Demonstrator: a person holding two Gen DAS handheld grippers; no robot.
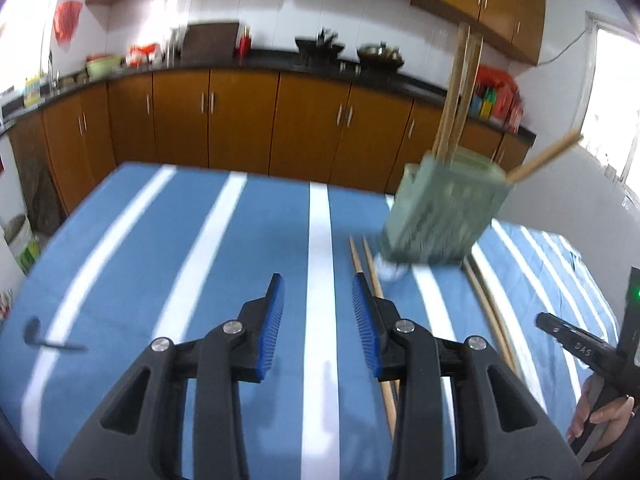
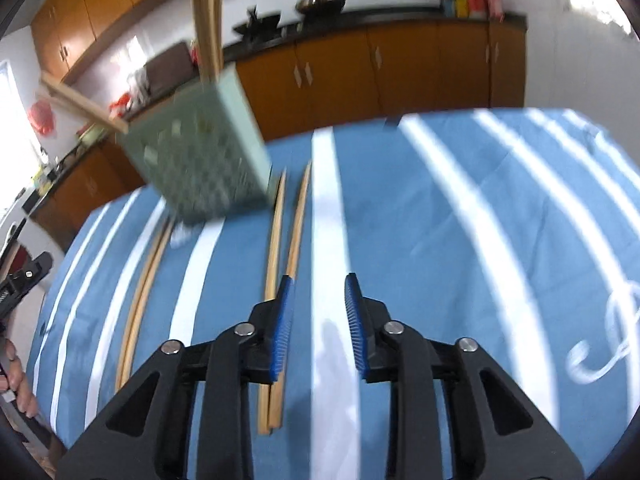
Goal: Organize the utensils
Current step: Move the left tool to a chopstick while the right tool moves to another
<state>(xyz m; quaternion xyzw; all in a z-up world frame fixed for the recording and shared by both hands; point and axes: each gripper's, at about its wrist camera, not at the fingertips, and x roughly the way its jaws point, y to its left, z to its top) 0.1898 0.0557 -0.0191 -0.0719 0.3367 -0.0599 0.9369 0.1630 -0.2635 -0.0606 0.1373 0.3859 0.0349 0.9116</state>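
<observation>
A pale green perforated utensil holder (image 1: 440, 216) (image 2: 204, 160) stands on the blue striped tablecloth (image 1: 200, 248), with several wooden chopsticks (image 1: 460, 92) upright in it and one leaning out. Two loose chopstick pairs lie flat on the cloth, one (image 1: 370, 268) (image 2: 288, 232) in front of the holder and one (image 1: 488, 312) (image 2: 144, 280) to its side. My left gripper (image 1: 318, 284) is open over a white stripe, with nothing between its pads. My right gripper (image 2: 318, 280) is also open and holds nothing. Its left finger (image 2: 282, 312) overlaps the nearer pair.
A dark ladle-like utensil (image 1: 40, 338) lies at the cloth's left edge. A small white item (image 1: 390, 270) shows at the holder's base, and a blurred white shape (image 2: 592, 360) at far right. Brown kitchen cabinets (image 1: 240, 120) and a cluttered counter run behind the table.
</observation>
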